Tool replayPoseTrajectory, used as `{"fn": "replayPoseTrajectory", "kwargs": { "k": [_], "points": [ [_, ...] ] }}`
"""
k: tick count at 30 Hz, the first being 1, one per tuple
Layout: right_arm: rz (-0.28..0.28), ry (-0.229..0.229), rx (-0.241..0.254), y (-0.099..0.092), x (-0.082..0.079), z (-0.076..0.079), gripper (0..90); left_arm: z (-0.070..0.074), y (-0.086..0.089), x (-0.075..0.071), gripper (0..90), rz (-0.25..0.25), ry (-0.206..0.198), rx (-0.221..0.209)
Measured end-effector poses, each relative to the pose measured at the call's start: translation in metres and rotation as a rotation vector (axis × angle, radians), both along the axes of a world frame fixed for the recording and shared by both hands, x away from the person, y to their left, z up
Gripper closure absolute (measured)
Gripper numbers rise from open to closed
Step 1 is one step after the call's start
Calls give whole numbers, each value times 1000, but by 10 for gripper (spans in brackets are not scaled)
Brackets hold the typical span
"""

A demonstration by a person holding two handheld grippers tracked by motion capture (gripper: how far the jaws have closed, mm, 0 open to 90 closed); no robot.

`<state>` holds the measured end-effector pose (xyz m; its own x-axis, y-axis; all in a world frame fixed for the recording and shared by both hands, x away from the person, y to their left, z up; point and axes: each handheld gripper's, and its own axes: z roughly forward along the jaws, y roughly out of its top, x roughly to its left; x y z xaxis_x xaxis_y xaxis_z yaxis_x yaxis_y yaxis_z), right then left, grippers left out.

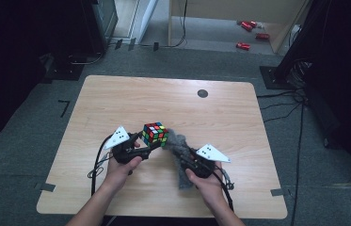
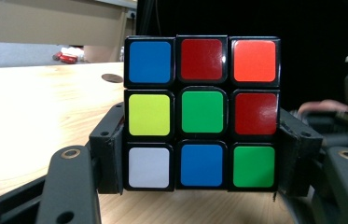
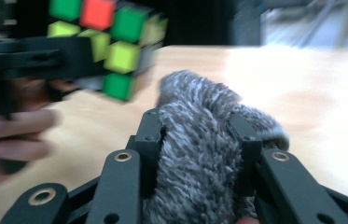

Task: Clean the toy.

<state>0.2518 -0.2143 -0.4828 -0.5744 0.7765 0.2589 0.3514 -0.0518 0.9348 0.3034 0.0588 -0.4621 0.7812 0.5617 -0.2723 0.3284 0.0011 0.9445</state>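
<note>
1. Left gripper (image 1: 150, 142): closed on the puzzle cube (image 1: 155, 133), one jaw flat against each of two opposite sides, as the left gripper view shows (image 2: 202, 113). The jaws stand about a cube's width apart and clamp the lower two rows of tiles, leaving the upper row and the face turned toward the camera bare.

2. Puzzle cube: held clear of the worktop (image 1: 116, 94), above its middle and somewhat nearer the person's edge. The colours are scrambled. Lifting it off the wood probably serves to expose its faces for wiping.

3. Right gripper (image 1: 181, 151): closed on a grey fluffy cloth (image 1: 180, 162), seen close in the right gripper view (image 3: 199, 154). The jaws pinch the pile partway up, so a tuft stands proud beyond the jaw tips while the rest of the cloth hangs down toward the worktop. The protruding tuft likely acts as the wiping pad.

4. Relation of the two: in the high view the tuft lies just beside the cube's right side; whether it touches cannot be told, as the right gripper view is blurred.

5. Step in hand, as a judgement: one gripper steadies the cube while the other brings the cloth to it to clean a face.

6. Dark round mark (image 1: 203, 93): near the far edge of the worktop, well apart from the work.
</note>
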Motion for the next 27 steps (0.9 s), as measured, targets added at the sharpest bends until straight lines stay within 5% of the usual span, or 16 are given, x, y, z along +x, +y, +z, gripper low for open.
{"fn": "replayPoseTrajectory", "kwargs": {
  "k": [4,6,13,20,23,27],
  "points": [
    [-130,-82,-131,-26,9,11,637,-1,2,2,347,9,11,6],
    [-197,-80,-205,-41,14,11,631,-2,1,2,347,10,19,13],
    [-260,111,-277,-71,33,-20,628,-7,-3,5,347,6,61,61],
    [-236,146,-314,-69,37,-31,577,-8,-3,7,348,-1,76,77],
    [-218,102,-308,-70,37,-28,441,-8,-3,7,347,-1,84,81],
    [-181,-34,-322,-67,32,-15,325,-8,-1,9,348,-1,97,75]
  ]
}}
